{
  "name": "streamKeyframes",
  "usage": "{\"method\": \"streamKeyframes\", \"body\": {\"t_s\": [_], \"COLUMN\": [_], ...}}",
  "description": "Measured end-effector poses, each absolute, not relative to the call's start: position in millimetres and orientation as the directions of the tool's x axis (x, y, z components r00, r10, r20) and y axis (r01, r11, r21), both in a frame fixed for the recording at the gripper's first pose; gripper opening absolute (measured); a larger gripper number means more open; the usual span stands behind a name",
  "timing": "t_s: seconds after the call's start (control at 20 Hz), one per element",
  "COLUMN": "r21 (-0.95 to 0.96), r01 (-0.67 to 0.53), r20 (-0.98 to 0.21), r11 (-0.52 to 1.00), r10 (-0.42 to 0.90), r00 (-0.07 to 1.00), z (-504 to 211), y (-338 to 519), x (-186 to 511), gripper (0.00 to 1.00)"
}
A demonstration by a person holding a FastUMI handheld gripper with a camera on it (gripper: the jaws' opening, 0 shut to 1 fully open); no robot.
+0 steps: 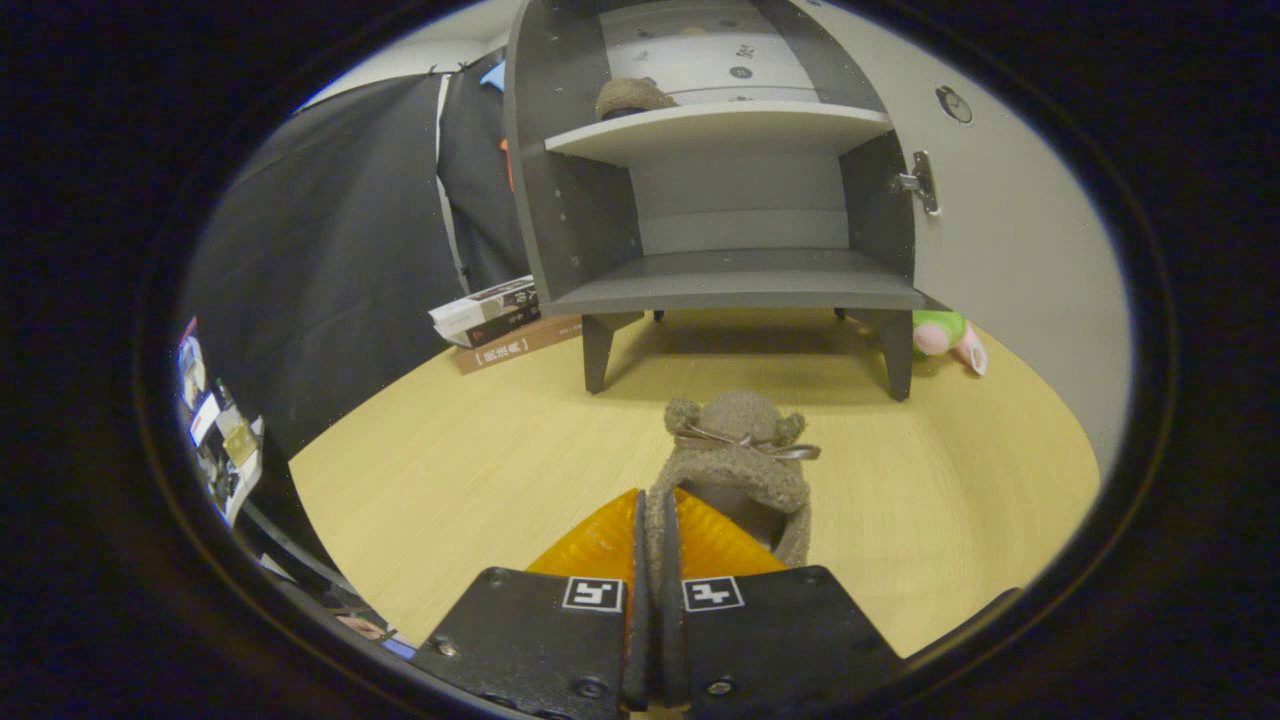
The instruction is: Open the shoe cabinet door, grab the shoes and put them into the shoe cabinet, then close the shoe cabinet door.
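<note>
A: Where's the shoe?

B: The fuzzy brown slipper [738,455] is pinched at its collar by the hand-held gripper [655,540], well short of the open shoe cabinet [735,290]. Its mate [633,97] sits on the cabinet's upper shelf.

A: Risks?

B: The thin grip on soft fabric may slip; the dangling toe could catch the cabinet's shelf edge.
</note>
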State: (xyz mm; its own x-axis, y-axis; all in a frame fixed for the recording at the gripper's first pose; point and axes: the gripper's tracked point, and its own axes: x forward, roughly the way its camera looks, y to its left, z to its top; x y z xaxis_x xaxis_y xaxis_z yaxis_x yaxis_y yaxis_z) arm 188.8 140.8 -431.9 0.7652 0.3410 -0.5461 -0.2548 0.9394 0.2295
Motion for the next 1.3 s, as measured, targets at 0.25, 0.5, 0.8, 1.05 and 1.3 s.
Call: {"method": "streamKeyframes", "body": {"t_s": [0.25, 0.5, 0.8, 1.05, 1.3], "r21": [0.207, 0.234, 0.243, 0.149, 0.076], "r01": [-0.289, -0.381, -0.438, -0.399, -0.271], "r20": [-0.469, -0.328, -0.228, -0.214, -0.251], "r11": [0.935, 0.895, 0.865, 0.905, 0.959], "r10": [0.354, 0.441, 0.490, 0.423, 0.282], "r00": [0.809, 0.836, 0.842, 0.881, 0.926], "z": [-370, -269, -170, -105, -64], "y": [139, 147, 149, 139, 121], "x": [186, 180, 185, 227, 318], "gripper": [0.08, 0.08, 0.08, 0.08, 0.08]}}
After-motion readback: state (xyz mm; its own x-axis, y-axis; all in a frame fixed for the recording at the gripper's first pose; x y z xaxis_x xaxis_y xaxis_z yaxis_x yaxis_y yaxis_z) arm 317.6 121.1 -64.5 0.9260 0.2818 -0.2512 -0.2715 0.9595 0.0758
